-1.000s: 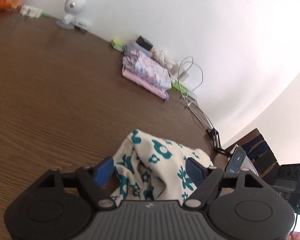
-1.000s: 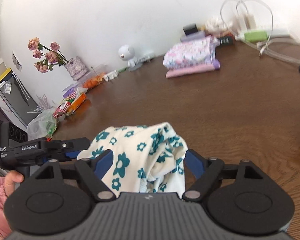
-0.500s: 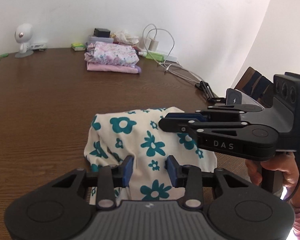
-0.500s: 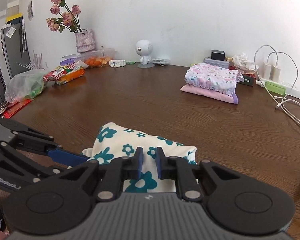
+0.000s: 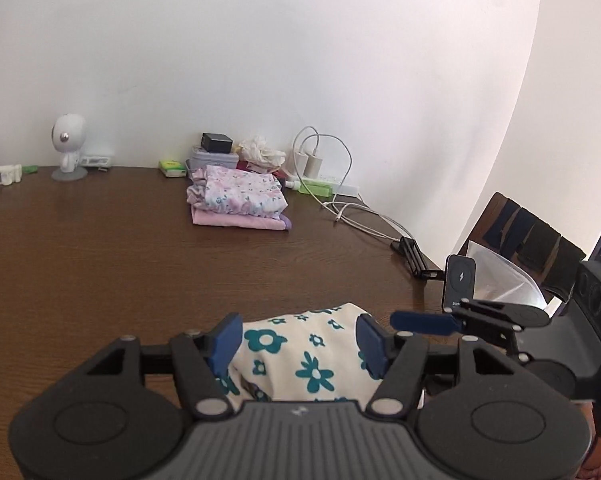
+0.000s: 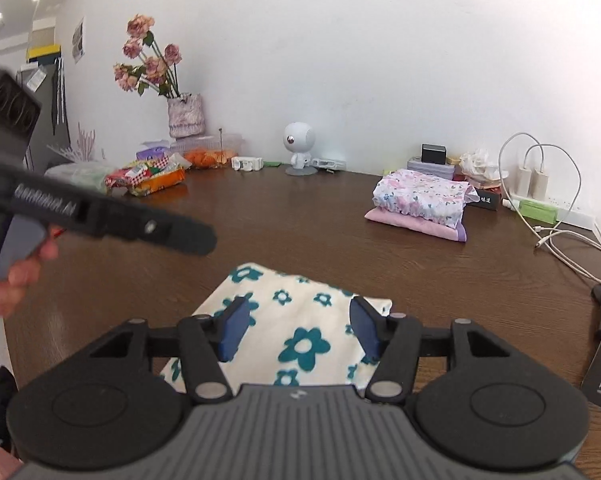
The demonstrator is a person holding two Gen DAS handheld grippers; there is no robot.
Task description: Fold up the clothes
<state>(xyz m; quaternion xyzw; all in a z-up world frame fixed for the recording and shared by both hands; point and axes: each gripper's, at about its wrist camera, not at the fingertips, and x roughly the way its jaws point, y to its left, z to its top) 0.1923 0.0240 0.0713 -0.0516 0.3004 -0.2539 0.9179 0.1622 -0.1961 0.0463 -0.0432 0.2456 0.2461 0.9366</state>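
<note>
A folded cream garment with teal flowers [image 5: 300, 356] lies flat on the brown table near its front edge; it also shows in the right wrist view [image 6: 296, 332]. My left gripper [image 5: 298, 340] is open, its blue pads apart above the garment, holding nothing. My right gripper [image 6: 298, 328] is open too, above the same garment. The right gripper's blue finger [image 5: 424, 322] shows at the right in the left wrist view. The left gripper's body [image 6: 100, 216] crosses the left of the right wrist view.
A stack of folded pink and floral clothes [image 5: 238, 202] [image 6: 420, 204] sits at the back. White cables and chargers [image 5: 340, 204], a black clamp [image 5: 414, 256], a small white robot figure [image 6: 298, 148], a flower vase [image 6: 184, 120] and snack packets [image 6: 148, 176] line the table's far edge.
Both grippers were shut on the garment half a second ago; both have opened and let it go. The garment now lies folded flat on the table.
</note>
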